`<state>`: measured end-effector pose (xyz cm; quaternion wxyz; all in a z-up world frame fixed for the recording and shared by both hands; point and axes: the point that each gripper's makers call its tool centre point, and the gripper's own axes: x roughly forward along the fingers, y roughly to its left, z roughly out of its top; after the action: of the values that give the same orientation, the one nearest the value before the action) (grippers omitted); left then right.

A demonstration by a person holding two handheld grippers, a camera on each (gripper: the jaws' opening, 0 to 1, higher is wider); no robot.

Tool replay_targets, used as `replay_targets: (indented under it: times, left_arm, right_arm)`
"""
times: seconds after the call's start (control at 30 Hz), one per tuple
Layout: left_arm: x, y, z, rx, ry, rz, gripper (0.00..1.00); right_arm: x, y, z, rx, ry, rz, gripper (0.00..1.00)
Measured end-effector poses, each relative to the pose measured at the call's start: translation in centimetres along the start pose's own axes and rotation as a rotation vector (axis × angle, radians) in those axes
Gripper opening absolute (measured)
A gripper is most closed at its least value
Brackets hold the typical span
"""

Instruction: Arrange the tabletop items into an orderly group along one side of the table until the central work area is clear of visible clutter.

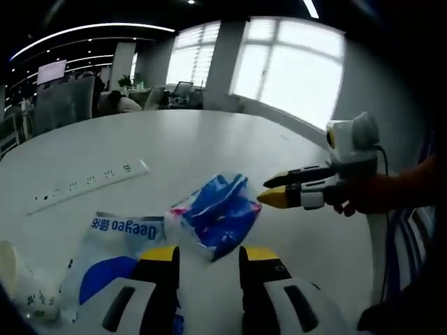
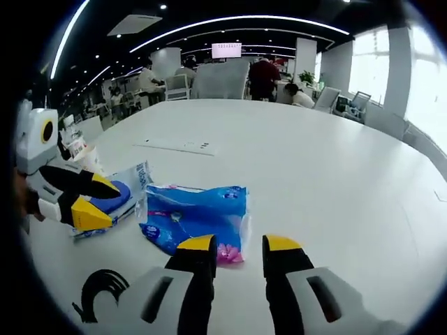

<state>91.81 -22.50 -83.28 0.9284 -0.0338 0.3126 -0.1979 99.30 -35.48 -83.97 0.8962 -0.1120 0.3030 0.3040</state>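
Tissue packet [image 2: 198, 218], blue and soft, is seen just ahead of the right gripper [image 2: 239, 252], whose jaws are spread and empty. Beside the packet the left gripper [image 1: 207, 259] is also parted. Light, crinkly film is judged best pinched at an edge.

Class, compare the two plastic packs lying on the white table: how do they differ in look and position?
The blue pack is mostly blue with pink patches; the white pack is white with a dark blue patch and blue lettering. The blue pack lies before the right gripper; the white pack lies beside it, under the left gripper. Both lie flat on the table.
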Motion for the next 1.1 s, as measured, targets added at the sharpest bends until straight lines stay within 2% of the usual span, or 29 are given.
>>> replay_targets:
  times: [0.3,0.37,0.5,0.63,0.7,1.1]
  left_arm:
    - [1.4,0.8,0.1,-0.006,0.008,0.006,0.23]
    - [1.7,0.9,0.1,-0.033,0.009,0.006,0.19]
    - [2.2,0.9,0.3,-0.049,0.006,0.003,0.14]
    - [2.5,0.9,-0.1,-0.053,0.022,0.003,0.11]
    - [2.5,1.0,-0.4,-0.054,0.037,0.006,0.07]
    - [2.9,0.8,-1.0,-0.048,0.054,-0.005,0.0]
  right_arm:
    - [1.3,-0.3,-0.7,0.039,0.011,0.0,0.13]
    - [1.6,-0.2,-0.9,0.04,0.018,0.001,0.11]
    - [1.4,0.1,-0.9,0.047,0.031,0.005,0.08]
    - [1.5,-0.2,-1.1,0.041,0.038,-0.006,0.01]
    - [1.6,-0.1,-1.3,0.054,0.041,-0.001,0.01]
    - [1.7,-0.2,-1.8,0.05,0.055,-0.002,0.0]
